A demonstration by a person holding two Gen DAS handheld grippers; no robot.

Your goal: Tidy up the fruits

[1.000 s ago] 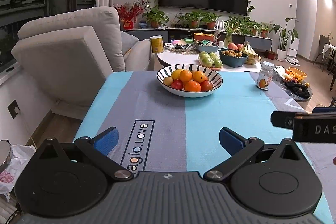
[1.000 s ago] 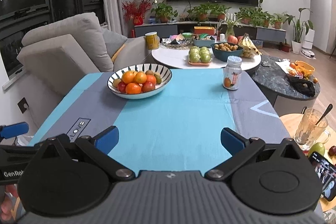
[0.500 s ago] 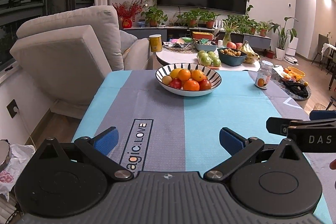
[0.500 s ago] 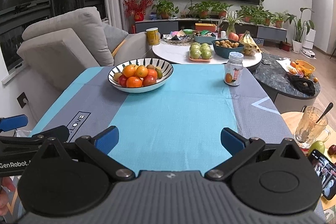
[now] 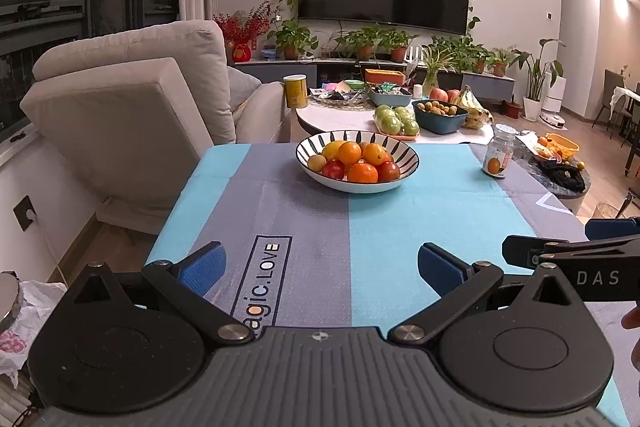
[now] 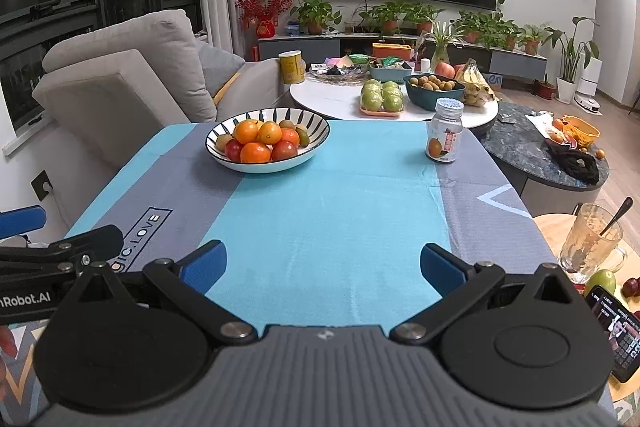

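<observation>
Blue-grey cloth (image 5: pixel 360 227) reads "agic.LOVE" | fruit bowl (image 5: pixel 357 163) far end | left tool (image 5: pixel 320 263), right tool (image 6: pixel 323 261) both wide, empty

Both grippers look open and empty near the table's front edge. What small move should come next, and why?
Probably bring the left gripper forward toward the bowl. Both it and the right gripper are open and empty, while the fruit sits untouched at the far end, left of centre.

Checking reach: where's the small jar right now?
In both views the small jar stands upright at the tablecloth's far right, right of the fruit bowl, apart from it.
</observation>
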